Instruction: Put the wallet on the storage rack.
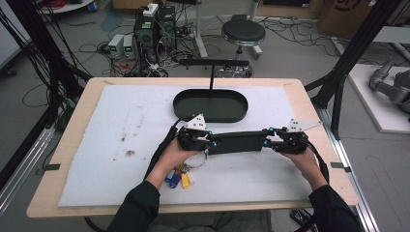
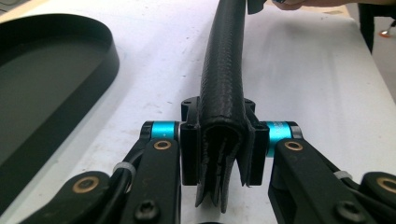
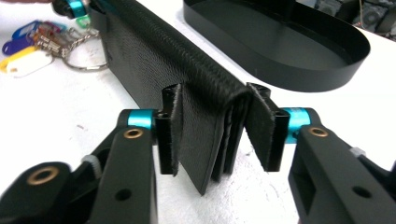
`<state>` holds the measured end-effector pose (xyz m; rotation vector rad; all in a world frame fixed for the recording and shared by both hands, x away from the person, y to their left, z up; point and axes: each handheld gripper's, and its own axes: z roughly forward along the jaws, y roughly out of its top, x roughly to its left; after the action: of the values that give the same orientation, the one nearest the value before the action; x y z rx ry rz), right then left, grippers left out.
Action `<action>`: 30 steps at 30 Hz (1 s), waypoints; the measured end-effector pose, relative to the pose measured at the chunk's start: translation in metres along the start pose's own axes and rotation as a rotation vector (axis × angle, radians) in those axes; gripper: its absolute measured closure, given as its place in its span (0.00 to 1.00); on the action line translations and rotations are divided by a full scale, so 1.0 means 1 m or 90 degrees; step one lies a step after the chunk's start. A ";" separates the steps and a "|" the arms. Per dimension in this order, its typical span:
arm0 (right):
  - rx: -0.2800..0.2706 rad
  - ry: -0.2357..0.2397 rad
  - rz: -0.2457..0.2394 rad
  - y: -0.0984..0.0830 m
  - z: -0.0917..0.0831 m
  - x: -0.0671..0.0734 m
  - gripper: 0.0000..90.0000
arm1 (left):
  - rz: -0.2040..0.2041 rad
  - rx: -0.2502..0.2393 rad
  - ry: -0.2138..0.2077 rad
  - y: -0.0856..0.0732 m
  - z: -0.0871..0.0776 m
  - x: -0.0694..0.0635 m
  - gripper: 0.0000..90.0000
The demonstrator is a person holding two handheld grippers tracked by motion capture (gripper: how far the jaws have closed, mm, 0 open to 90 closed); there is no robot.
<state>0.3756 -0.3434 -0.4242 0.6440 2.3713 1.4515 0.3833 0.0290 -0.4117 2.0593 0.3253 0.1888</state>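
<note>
1. No readable writing appears on the black folded pouch (image 1: 239,142).
2. It lies lengthwise, left to right, above the white mat (image 1: 121,121).
3. Left gripper (image 2: 223,149) clamps one end; right gripper (image 3: 219,137) stands slack around the other.

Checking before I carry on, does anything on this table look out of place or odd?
The white mat has brownish stains left of centre. A bunch of keys with coloured tags lies loose beside the black leather wallet. Nothing else stands out.

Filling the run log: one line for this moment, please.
left gripper: shut on black case | right gripper: open around its other end
</note>
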 end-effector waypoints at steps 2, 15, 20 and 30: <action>-0.007 -0.017 0.011 0.000 -0.002 -0.001 0.52 | 0.001 -0.003 0.005 0.001 -0.003 0.001 0.82; -0.042 -0.114 0.106 -0.007 -0.018 -0.011 0.30 | 0.022 -0.076 0.041 0.013 -0.040 0.005 0.82; -0.038 -0.129 0.126 -0.010 -0.021 -0.013 0.28 | 0.031 -0.083 0.056 0.019 -0.053 0.011 0.82; -0.044 -0.144 0.132 -0.012 -0.025 -0.014 0.28 | 0.049 -0.091 0.101 0.030 -0.074 0.025 0.82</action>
<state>0.3733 -0.3746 -0.4229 1.0048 2.1231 1.4474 0.3918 0.0846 -0.3498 1.9205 0.3201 0.4134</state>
